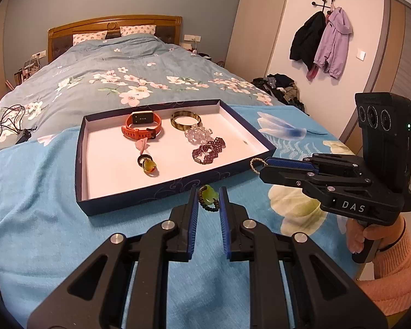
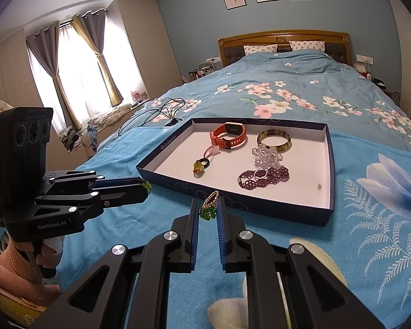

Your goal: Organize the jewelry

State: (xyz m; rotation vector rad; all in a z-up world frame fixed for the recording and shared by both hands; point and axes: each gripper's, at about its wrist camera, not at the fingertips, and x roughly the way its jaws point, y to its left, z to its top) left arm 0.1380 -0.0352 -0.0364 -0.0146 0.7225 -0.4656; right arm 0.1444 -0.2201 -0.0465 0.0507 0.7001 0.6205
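Left wrist view: two grippers, each clamped on a small ornament before the tray

Left wrist view: left gripper (image 1: pixel 208 200) closed on a pale green stone pendant (image 1: pixel 209 197) with a dark beaded cord, pinched between the blue pads just short of the tray's near wall. Right gripper (image 1: pixel 263 164) reaching in from the right, held by a hand (image 1: pixel 365 235) in a peach knit sleeve, jaws pressed on a gold beaded ring (image 1: pixel 256 163) that sticks out past the fingertips, close to the tray's right corner.

Right wrist view: same ring seen between the pads, gold loop up, green beaded cluster below.

Shallow navy tray (image 1: pixel 80 164) with white floor lying on a blue flowered blanket (image 1: pixel 35 197) spread over the bed. Inside it: orange watch (image 1: pixel 141 126) at the back left, tortoiseshell bangle (image 1: pixel 185 120) at the back right, clear crystal bracelet (image 1: pixel 198 135) just in front of the bangle, purple beaded bracelet (image 1: pixel 208 150) touching the crystal one, a pink piece (image 1: pixel 141 144) under the watch, a yellow stone ring (image 1: pixel 148 164) nearer the middle front.
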